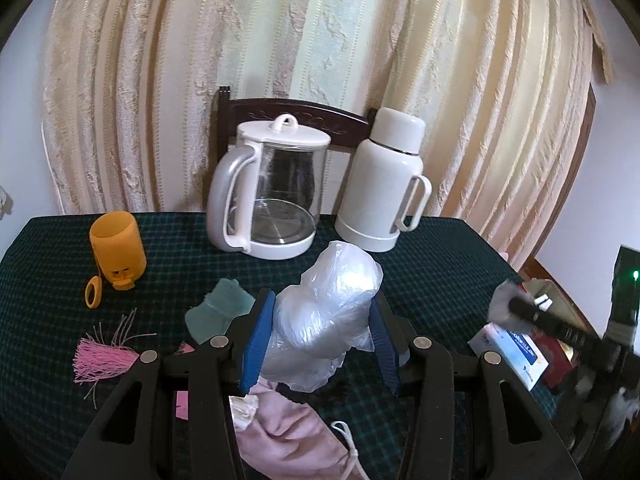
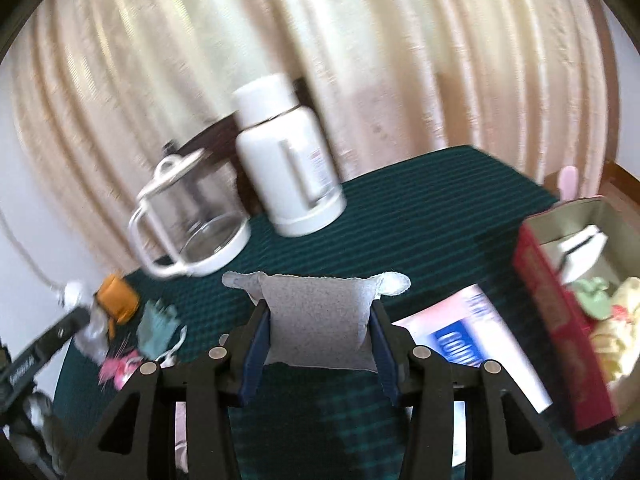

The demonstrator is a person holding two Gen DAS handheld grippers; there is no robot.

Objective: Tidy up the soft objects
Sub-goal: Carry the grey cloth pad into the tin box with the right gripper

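The grey pouch [image 2: 318,322], a small fabric cushion with two ear-like corners, sits squeezed between the pads of the right gripper [image 2: 318,330], lifted clear of the green-checked bench [image 2: 420,200]. It looks light and limp: its sides dent where the pads press, so it should give rather than slip, and the middle of its body is the sensible place to hold it, not the thin corners. The red box [image 2: 560,300] at about 3 o'clock in the right wrist view already holds pale and green soft pieces, and I judge that to be where the pouch belongs.

The left gripper [image 1: 320,336] is closed on a crumpled clear plastic bag [image 1: 332,312], at the middle of its view. That bag is feather-light, slick and springy, likely to slide or puff out if the hold loosens; a bunched fold is the better purchase.

Left on the bench are a teal cloth [image 1: 218,310] at 9 o'clock of the bag, a pink tassel [image 1: 102,356] beyond it, and a pink fabric bag [image 1: 288,432] at 6 o'clock. All should drape and drag when lifted. The glass kettle [image 1: 272,192] at 12 o'clock is the fragile neighbour.
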